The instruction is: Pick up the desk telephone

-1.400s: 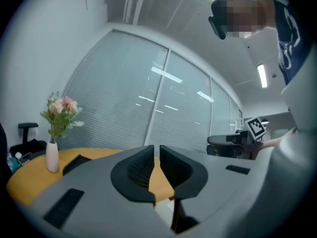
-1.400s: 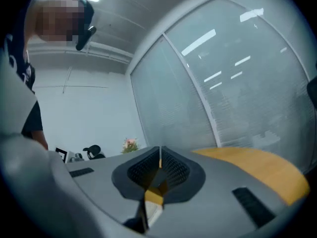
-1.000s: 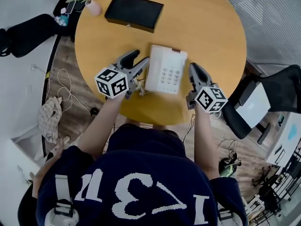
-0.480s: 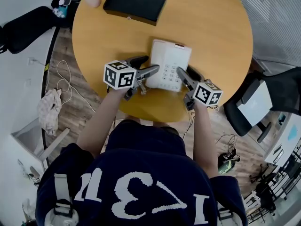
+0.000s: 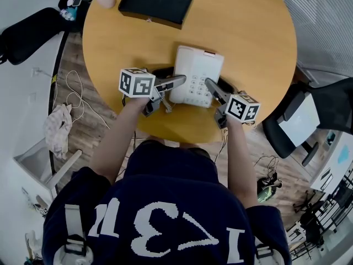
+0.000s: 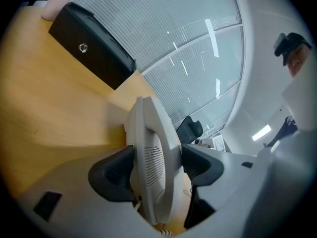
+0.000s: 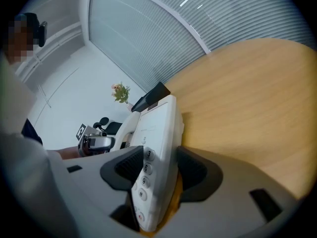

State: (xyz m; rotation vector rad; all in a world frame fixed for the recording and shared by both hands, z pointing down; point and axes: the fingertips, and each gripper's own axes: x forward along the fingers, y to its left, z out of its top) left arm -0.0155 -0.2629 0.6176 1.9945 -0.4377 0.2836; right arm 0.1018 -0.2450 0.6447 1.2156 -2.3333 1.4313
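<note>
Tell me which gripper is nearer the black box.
Left. The left gripper straddles the telephone's handset edge, below the black box; the right gripper straddles the keypad edge, farther away. Both grippers' jaws have just been opening.

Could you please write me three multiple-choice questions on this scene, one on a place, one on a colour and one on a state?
1. Where does the black box lie? A on the table beyond the desk telephone; B on top of the telephone; C against the telephone's near edge.
2. What colour is the desk telephone? A red; B black; C white.
3. How do the right gripper's jaws stand? A shut on nothing; B apart, the telephone's keypad edge between them; C clamped on the black box.
Answers: 1 A, the head view shows it past the telephone's far end. 2 C, its casing shows white. 3 B, the jaws have just been opening and flank the keypad edge.
</note>
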